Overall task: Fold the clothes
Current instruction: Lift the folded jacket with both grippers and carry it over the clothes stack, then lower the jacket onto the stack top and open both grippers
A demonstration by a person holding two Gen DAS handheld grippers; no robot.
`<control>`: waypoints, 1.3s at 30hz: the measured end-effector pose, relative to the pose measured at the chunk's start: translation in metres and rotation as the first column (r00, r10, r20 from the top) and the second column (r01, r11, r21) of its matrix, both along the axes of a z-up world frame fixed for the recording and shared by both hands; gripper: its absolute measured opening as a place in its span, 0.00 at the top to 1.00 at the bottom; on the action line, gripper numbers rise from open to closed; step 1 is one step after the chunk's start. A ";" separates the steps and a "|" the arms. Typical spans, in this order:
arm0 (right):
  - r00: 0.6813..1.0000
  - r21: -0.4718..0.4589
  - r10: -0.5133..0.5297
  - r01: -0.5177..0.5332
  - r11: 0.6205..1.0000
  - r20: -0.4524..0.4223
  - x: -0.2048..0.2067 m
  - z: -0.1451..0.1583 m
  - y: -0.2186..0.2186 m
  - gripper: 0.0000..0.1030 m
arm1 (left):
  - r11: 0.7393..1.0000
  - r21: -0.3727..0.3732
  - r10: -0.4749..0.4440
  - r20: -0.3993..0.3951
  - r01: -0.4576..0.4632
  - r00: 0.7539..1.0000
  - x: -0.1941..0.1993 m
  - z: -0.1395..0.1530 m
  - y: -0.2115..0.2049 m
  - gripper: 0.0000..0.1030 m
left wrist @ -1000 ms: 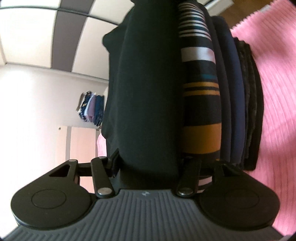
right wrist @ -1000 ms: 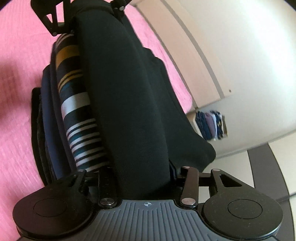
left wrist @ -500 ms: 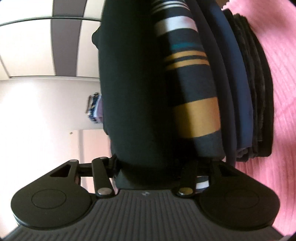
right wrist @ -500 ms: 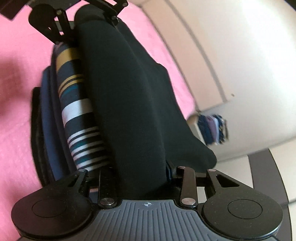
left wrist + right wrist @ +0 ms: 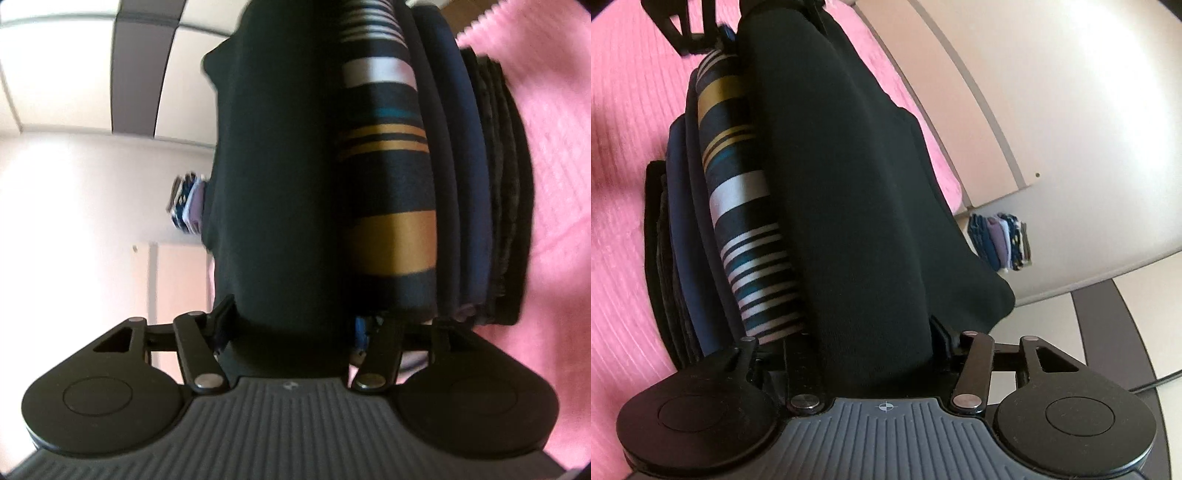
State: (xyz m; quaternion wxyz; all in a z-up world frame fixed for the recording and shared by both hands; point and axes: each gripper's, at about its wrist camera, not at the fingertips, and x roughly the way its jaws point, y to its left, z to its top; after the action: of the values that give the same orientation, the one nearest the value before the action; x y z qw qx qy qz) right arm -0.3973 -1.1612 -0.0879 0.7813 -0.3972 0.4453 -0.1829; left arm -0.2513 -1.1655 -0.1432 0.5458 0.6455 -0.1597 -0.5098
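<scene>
Left wrist view: my left hand-held gripper (image 5: 291, 325) clamps the folded black garment (image 5: 280, 177); at 3 o'clock of it lie the striped garment (image 5: 388, 184) and navy garment (image 5: 458, 166), stacked on the pink bedspread (image 5: 554, 147).

Right wrist view: my right hand-held gripper (image 5: 875, 354) clamps the black garment's other end; the left hand-held gripper shows at 12 o'clock.
</scene>
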 end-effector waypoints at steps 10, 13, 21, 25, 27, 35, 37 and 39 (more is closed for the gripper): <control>1.000 -0.077 0.013 -0.012 0.997 0.014 0.007 -0.033 -0.011 0.49 | 0.973 -0.146 0.086 -0.483 -0.177 0.871 0.056 0.082 0.042 0.43; 1.000 -0.098 0.017 -0.017 0.995 0.003 0.006 -0.040 -0.003 0.48 | 0.936 -0.170 0.154 -0.590 -0.309 0.792 0.053 0.099 0.036 0.43; 0.994 0.015 -0.094 0.094 0.996 0.062 -0.021 -0.010 -0.006 0.32 | 0.842 0.089 0.357 -0.831 -0.532 0.427 0.098 0.098 -0.003 0.55; 0.949 0.326 -0.200 0.115 0.938 0.242 -0.032 0.037 -0.012 0.32 | 0.845 0.106 0.365 -0.830 -0.525 0.421 0.096 0.095 0.012 0.56; 0.908 0.480 -0.252 0.066 0.875 0.334 -0.026 0.063 -0.020 0.32 | 0.849 0.105 0.368 -0.821 -0.518 0.436 0.098 0.097 0.028 0.56; 0.772 0.842 -0.573 0.096 0.532 0.274 0.004 0.047 -0.098 0.39 | 0.845 0.133 0.383 -0.828 -0.518 0.410 0.084 0.064 0.031 0.56; 0.787 0.825 -0.556 0.109 0.554 0.269 -0.007 0.040 -0.089 0.39 | 0.853 0.151 0.386 -0.828 -0.500 0.408 0.080 0.052 0.030 0.51; 0.791 0.831 -0.558 0.120 0.543 0.250 -0.011 0.041 -0.089 0.39 | 0.860 0.168 0.394 -0.819 -0.482 0.417 0.077 0.048 0.032 0.45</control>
State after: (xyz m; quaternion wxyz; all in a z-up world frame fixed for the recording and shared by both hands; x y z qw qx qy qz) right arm -0.4083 -1.2504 -0.0474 0.9051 0.1404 0.3366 -0.2188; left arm -0.1743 -1.1333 -0.0952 0.6973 0.3178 0.2682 -0.5839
